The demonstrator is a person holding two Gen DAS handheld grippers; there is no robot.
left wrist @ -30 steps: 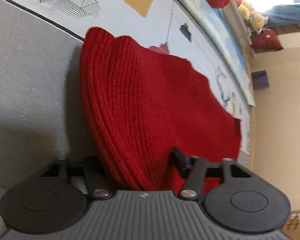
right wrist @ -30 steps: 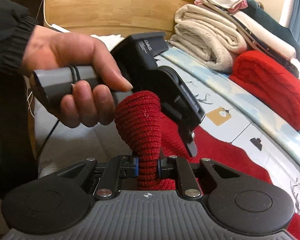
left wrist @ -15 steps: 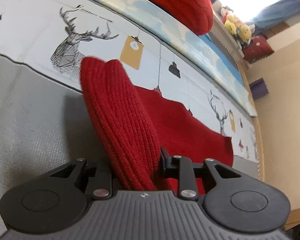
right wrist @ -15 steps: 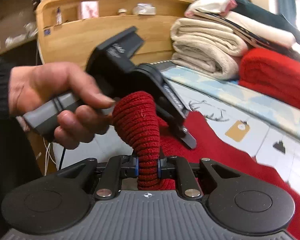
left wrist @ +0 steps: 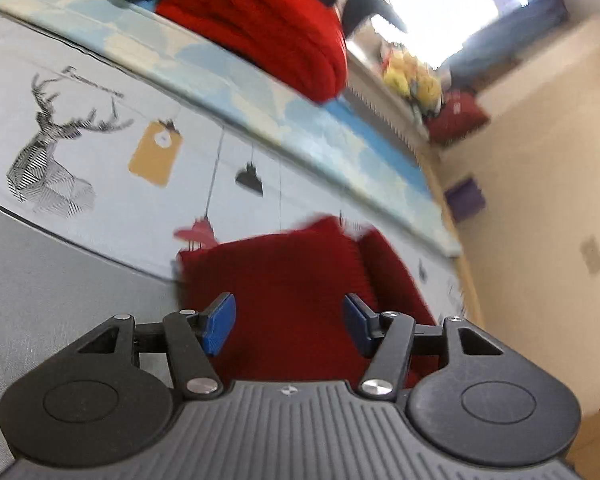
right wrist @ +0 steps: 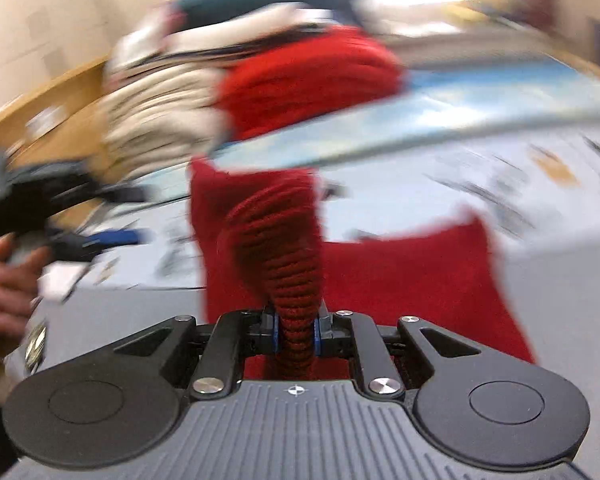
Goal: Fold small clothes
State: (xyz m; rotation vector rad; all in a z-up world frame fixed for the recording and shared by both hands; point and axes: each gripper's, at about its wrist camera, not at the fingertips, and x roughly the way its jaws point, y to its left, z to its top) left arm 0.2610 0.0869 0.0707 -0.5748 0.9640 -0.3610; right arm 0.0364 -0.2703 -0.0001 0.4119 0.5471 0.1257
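Left gripper (left wrist: 286,322) jaws just opened — red knit (left wrist: 292,280) released, right gripper (right wrist: 296,334) clamps it.

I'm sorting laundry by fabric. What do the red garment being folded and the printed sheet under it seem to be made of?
Red garment: a chunky knit, probably wool or acrylic, matte; thick ribbed rows show where the right hand-held gripper pinches it. Printed sheet: smooth, flat-woven cloth, likely cotton or a blend, matte, with crisp deer and tag prints.

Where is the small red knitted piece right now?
The red knit lies on the deer-print bedspread, one bunched end pinched in the right gripper. In the left wrist view it lies beyond the open left gripper.
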